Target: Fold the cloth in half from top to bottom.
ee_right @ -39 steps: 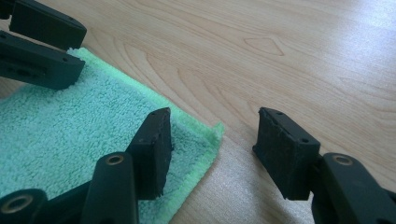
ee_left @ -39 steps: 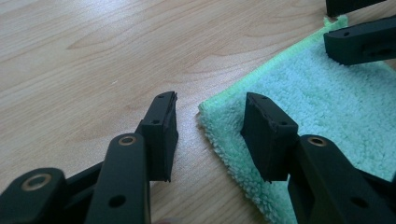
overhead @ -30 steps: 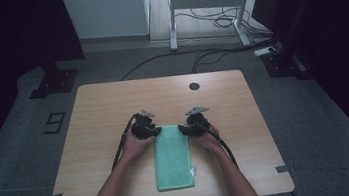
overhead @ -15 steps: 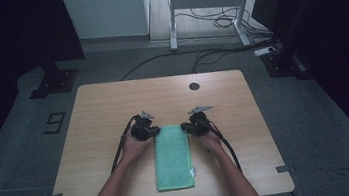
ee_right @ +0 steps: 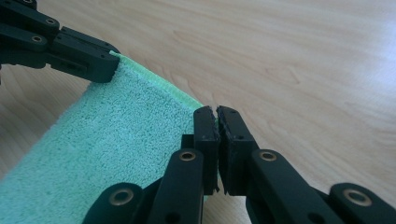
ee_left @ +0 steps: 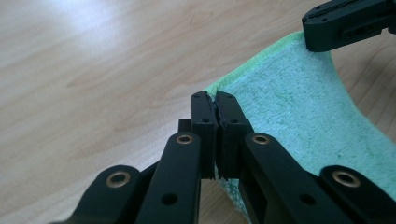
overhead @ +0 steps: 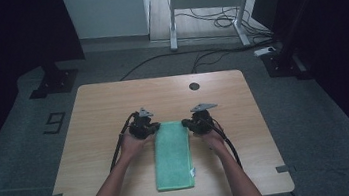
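Black jaws of the left gripper [ee_left: 214,100] and right gripper [ee_right: 215,114] are pinched onto the far corners of the green towel [overhead: 172,154], one each. Its long axis runs back toward the person on the wooden tabletop [overhead: 98,107]. The pinched corners are hidden between the jaws.

You are at the near edge of the table [overhead: 93,108]. The folded towel [overhead: 173,153] lies lengthwise at its middle, running away from you. Your left gripper [overhead: 152,128] sits at the towel's far left corner, your right gripper [overhead: 186,122] at its far right corner (the 2 face each other). A round hole [overhead: 194,86] lies beyond them.
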`<state>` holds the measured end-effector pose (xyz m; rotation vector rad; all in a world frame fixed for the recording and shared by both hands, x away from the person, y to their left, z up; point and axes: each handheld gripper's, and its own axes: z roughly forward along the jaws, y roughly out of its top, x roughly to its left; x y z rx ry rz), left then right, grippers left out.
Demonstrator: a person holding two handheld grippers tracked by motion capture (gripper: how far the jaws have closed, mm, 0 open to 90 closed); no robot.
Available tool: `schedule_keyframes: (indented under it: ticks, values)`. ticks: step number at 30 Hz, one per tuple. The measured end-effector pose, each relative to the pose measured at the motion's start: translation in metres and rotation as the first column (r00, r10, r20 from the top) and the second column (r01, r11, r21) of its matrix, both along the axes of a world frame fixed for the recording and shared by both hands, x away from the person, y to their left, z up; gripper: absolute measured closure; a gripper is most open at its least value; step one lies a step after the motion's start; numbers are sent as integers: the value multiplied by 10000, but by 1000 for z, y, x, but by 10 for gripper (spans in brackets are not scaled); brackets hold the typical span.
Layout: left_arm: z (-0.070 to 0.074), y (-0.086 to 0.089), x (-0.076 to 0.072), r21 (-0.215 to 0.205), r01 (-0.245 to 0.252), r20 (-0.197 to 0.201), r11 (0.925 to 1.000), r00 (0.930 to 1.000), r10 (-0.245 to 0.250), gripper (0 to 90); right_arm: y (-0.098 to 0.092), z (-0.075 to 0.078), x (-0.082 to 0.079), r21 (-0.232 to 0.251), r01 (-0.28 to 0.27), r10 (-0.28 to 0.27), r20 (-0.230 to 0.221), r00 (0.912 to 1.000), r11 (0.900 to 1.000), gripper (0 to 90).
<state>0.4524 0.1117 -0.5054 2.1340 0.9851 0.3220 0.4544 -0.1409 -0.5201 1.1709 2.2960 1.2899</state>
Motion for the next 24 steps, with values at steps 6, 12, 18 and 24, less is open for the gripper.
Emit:
schedule_keyframes:
  ticks: [6,12,18,24]
  values:
    - [17,-6,0,-41,74,416,10000,9991,-72,871,-6,14,-4,70,172,-176,567,9982,9998,866]
    - [32,-10,-1,-102,94,881,9999,9961,-85,871,-12,28,-6,290,360,-387,1008,9942,9989,866]
    - [30,-8,-8,-185,164,990,9997,9950,-145,870,-12,34,-13,270,228,-260,1242,9919,9994,865]
    - [28,-4,-16,-199,233,1044,9995,9943,-211,870,-10,32,-22,232,98,-126,1270,9918,9997,865]
